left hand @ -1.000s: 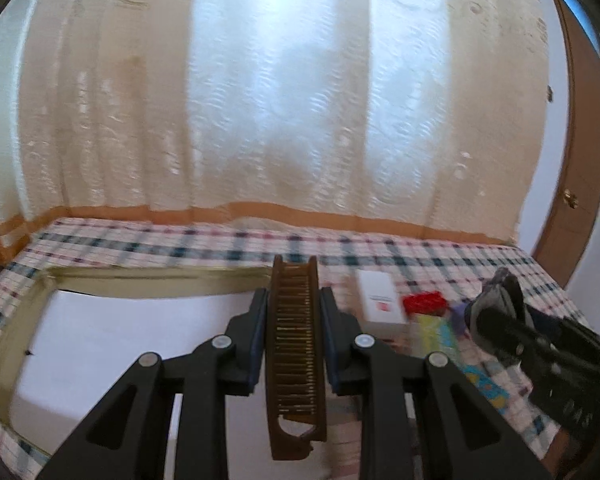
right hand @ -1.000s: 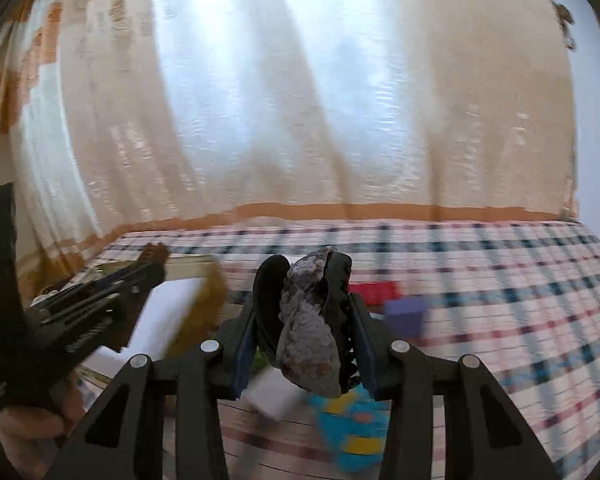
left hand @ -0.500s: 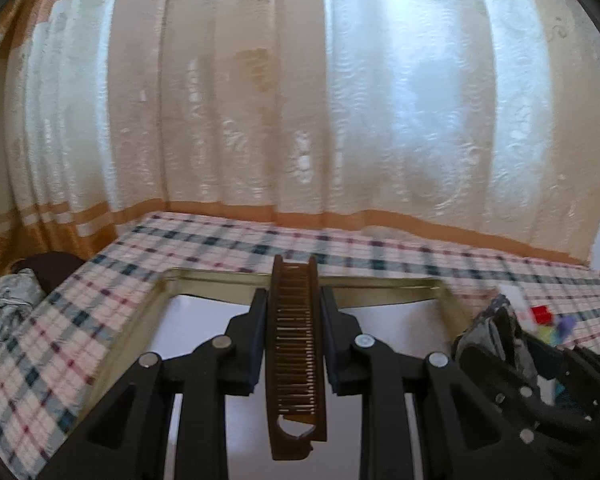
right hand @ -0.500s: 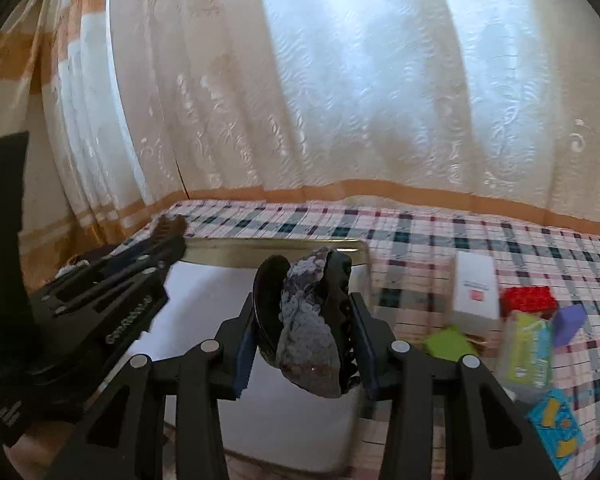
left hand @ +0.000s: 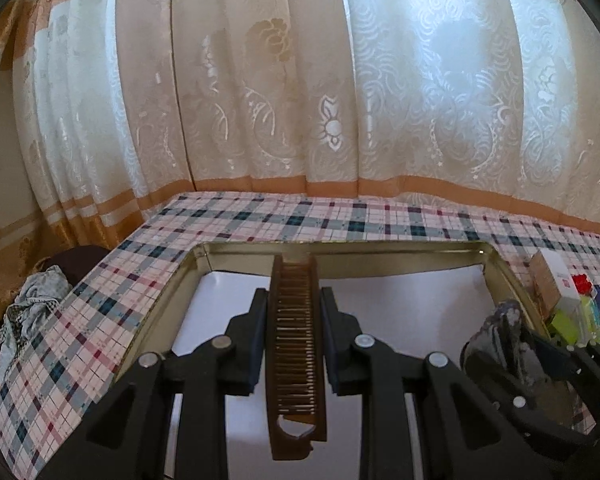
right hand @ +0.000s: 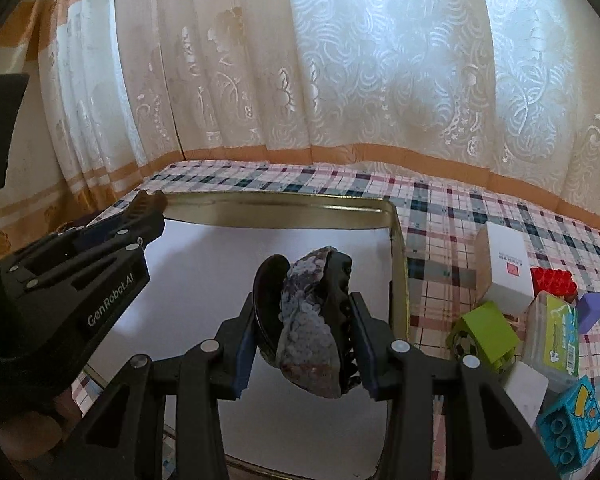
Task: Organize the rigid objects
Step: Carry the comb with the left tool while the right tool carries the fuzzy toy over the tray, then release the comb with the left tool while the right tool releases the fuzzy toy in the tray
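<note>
1. The left gripper (left hand: 294,344), tilted downward, clamps a brown comb (left hand: 295,360) lengthwise above the tray (left hand: 400,246).
2. The right gripper (right hand: 302,344), also angled down, pinches a hair clip (right hand: 312,328) over the tray's white floor, beside the left gripper.

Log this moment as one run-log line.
left gripper: shut on comb | right gripper: shut on hair claw | both over tray
</note>
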The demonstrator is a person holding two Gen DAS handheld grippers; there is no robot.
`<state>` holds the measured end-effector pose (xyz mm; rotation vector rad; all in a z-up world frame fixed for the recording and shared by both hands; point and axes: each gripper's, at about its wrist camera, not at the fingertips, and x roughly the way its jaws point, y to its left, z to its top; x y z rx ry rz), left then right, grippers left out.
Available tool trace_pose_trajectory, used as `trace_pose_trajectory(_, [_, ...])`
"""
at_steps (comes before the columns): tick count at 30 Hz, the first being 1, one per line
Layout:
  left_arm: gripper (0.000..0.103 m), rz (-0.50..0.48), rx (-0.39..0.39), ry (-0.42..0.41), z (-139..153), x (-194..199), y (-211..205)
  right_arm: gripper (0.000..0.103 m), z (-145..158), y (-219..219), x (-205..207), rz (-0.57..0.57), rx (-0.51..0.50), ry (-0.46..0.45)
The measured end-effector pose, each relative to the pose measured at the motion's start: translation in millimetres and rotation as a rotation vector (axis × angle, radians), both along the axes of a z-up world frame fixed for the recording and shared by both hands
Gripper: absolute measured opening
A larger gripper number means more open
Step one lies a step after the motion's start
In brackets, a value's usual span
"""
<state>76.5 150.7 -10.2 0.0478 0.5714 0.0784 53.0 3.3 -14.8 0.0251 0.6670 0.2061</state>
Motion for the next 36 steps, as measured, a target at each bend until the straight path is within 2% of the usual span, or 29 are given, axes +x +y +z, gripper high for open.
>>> trace_pose_trajectory(25, [0.023,0.033,0.062,0.060,-13,8,-3,0.047,-2,-4,2,0.032,0.032,0.004])
trace_pose_trajectory(36, [0.023,0.028,0.083,0.064,-15,9,-5,0.049,12,-32,-15,-0.060,0.123,-0.110])
